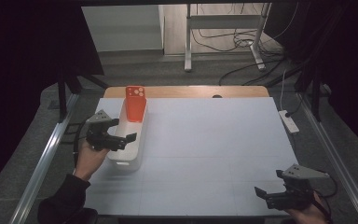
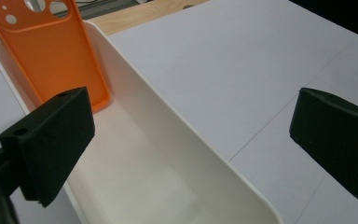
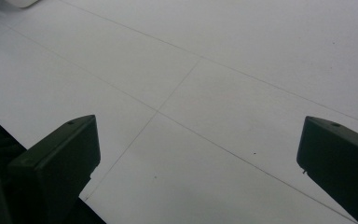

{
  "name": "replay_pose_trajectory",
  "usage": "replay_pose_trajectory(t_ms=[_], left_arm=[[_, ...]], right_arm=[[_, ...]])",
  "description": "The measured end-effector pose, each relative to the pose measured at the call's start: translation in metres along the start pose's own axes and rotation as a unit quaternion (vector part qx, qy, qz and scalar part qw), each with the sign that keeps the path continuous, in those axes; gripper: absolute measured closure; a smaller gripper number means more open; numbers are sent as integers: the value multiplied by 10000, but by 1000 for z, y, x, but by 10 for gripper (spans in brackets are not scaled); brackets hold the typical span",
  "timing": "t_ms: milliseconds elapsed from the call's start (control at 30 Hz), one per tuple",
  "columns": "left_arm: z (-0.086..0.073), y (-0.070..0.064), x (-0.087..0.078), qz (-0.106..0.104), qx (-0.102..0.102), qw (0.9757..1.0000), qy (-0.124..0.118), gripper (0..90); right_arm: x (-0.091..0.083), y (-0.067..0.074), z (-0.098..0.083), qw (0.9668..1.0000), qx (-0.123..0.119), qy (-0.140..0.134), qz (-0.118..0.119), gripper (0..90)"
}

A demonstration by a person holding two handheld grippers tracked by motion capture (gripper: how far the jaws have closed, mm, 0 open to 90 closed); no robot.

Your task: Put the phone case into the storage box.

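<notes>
Left gripper (image 1: 123,131) poised with jaws spread wide over a white bin (image 1: 131,140) at nine o'clock on the counter (image 1: 214,140). Orange phone case (image 1: 135,103) leaning upright at the bin's far end. Right gripper (image 1: 266,190) likewise released, at five o'clock.

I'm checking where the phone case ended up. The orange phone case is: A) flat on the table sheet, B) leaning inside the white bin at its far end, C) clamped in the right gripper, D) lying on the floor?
B: the orange phone case stands propped inside the white bin, against its far end wall.
</notes>
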State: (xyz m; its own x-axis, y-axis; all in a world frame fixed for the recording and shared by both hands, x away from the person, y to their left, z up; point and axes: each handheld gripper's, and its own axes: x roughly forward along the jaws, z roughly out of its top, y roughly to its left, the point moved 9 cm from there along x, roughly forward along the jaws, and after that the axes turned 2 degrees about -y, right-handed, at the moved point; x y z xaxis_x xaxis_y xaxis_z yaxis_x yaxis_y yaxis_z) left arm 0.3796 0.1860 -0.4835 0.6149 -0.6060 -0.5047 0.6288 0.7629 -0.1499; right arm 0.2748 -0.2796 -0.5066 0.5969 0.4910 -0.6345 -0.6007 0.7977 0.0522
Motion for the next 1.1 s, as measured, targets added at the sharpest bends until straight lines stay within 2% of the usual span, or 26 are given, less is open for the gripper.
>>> replay_pose_trajectory(t_ms=[500,1100], left_arm=[[-14,-16,-12,27,6,10000,-48,4],[-34,-37,-33,92,50,9999,16,6]], right_arm=[[-1,0,0,10000,-12,-37,5,0],[-1,0,1,10000,-21,-40,-11,0]])
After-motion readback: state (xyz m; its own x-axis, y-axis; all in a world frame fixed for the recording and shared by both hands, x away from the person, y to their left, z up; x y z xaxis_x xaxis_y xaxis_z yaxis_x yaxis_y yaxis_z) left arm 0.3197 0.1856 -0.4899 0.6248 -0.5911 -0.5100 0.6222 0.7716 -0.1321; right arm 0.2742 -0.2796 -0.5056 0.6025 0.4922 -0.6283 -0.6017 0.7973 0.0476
